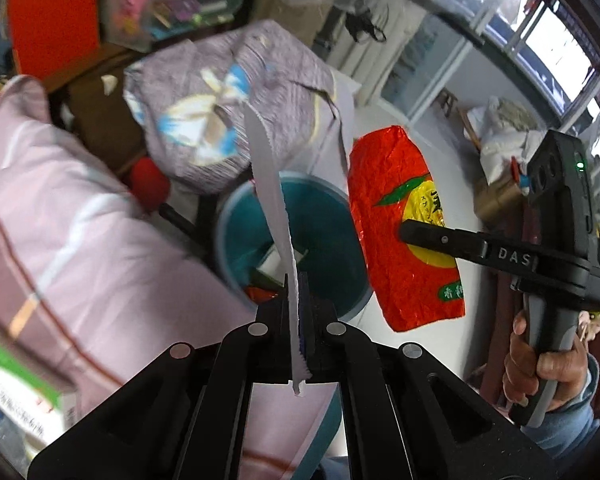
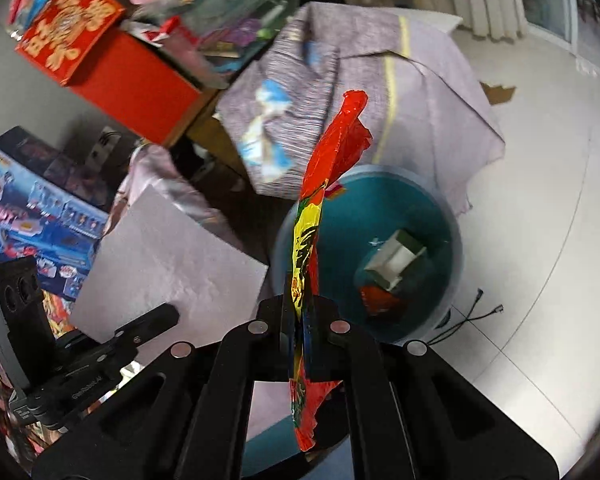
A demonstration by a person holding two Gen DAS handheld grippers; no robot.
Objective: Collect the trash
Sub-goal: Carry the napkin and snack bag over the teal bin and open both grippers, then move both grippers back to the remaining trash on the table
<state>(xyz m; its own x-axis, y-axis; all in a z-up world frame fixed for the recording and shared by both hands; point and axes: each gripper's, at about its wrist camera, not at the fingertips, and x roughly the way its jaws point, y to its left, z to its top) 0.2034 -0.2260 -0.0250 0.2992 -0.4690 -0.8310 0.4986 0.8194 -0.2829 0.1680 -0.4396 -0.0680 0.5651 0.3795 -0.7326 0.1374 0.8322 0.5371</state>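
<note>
- Two pieces of trash in the air, one per tool, both just above the teal bin (image 1: 236, 248).
- Left tool (image 1: 298, 300) clamped narrow on a white paper sheet (image 1: 270, 196), seen edge-on in its own view and as a broad flat sheet from the right wrist; sheet hanging over the near rim of the bin, not yet inside.
- Right tool (image 2: 302, 312) pinched tight on a red foil wrapper (image 2: 312, 216) with a yellow and green print; wrapper standing upright between the pads, its top crumpled, its lower end hanging below the tool, beside the bin's rim rather than in it.
- Already down in the bin: a small whitish carton (image 2: 394, 260) and a red scrap (image 2: 380, 300) on the bottom, so part of the collecting looks done.
- Left to do, by the look of it: bring both pieces over the open mouth and let them go; no other loose litter visible on the pale floor (image 2: 540, 240), only a thin cable.
- Around the bin: a lilac patterned cloth (image 2: 360, 80) draped just behind it, a pink quilt (image 1: 60, 200) to one side, red and blue boxes and cluttered shelves further off.
- A hand (image 1: 540, 356) gripping the handle of the right tool, blue sleeve below it.
</note>
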